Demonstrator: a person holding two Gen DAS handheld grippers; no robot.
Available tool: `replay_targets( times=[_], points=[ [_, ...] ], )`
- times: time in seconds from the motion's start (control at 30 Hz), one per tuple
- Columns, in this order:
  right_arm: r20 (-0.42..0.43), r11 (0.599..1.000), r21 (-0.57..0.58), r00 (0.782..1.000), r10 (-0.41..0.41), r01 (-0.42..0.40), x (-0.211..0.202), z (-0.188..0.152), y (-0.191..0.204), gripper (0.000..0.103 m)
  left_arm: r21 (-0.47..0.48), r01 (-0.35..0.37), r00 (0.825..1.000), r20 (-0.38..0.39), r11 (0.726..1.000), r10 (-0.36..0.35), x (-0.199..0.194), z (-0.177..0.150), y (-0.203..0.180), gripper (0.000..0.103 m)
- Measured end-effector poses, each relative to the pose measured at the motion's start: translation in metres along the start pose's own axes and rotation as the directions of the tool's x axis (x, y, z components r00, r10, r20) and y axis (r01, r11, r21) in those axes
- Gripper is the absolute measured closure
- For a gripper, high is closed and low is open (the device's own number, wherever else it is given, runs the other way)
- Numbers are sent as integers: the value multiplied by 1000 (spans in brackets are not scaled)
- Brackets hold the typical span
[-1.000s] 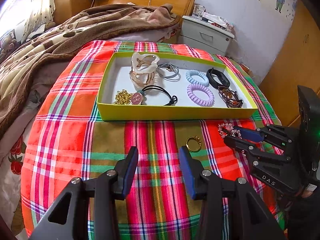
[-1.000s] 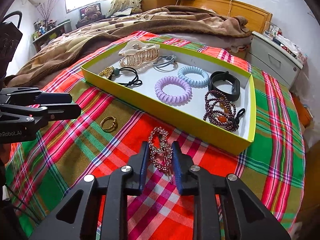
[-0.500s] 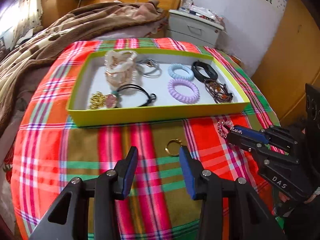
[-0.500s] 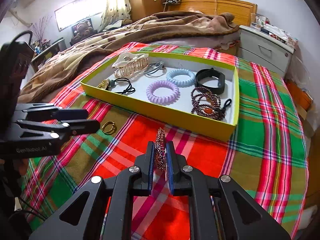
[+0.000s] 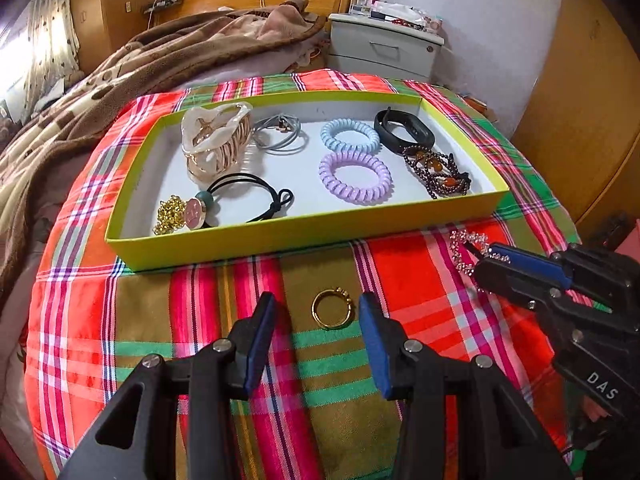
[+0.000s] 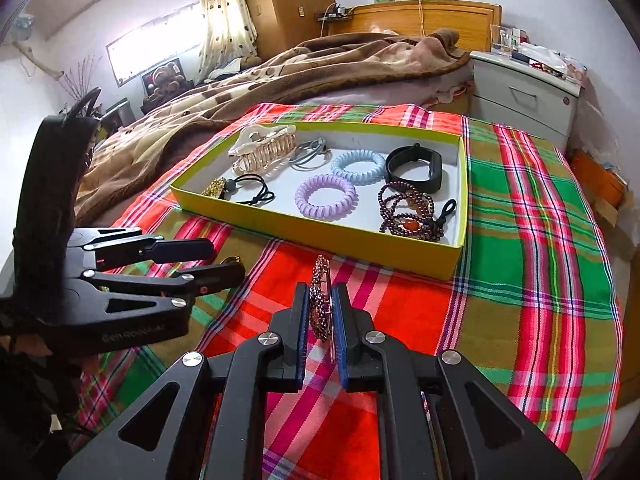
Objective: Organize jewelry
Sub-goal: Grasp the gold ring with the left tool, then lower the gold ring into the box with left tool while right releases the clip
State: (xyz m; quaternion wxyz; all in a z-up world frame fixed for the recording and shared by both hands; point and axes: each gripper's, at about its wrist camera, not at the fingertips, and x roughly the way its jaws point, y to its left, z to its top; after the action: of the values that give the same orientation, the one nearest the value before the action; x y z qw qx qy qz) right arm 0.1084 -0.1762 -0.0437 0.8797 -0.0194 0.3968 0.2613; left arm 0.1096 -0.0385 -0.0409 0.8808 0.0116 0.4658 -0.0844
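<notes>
Rhinestone clip (image 6: 320,304) half hidden between right hand-held gripper (image 6: 322,312) pads

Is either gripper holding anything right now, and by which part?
The right gripper pinches the rhinestone hair clip by its near end, on its flat sides. The left gripper holds nothing; the gold ring lies between its open jaws.

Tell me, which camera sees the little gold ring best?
The left wrist camera. There the gold ring lies in full view on the checked cloth, just ahead of the open left tongs. In the right wrist view only a gold sliver peeks out behind those tongs.
</notes>
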Motion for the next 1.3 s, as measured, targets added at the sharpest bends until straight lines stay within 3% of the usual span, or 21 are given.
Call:
replay_targets(
  times=[0.17,0.33,0.97,1.3],
  points=[
    [5,1000,1,1000,1,-1,0,0,1,91,3,-22,1000,0,1000,22,0,0,-2,64],
    [5,1000,1,1000,3,-3,-1,0,1,91,-5,-27,1000,2,1000,27,-1,1,3,81],
    [15,1000,11,1000,0,0,-4,1,4,91,-17,13,1000,20,1000,-13,-7,-1,7,81],
    [67,999,38,998,9,-11,-18,10,2,91,-23,55,996,64,998,-54,-28,9,13,81]
  ],
)
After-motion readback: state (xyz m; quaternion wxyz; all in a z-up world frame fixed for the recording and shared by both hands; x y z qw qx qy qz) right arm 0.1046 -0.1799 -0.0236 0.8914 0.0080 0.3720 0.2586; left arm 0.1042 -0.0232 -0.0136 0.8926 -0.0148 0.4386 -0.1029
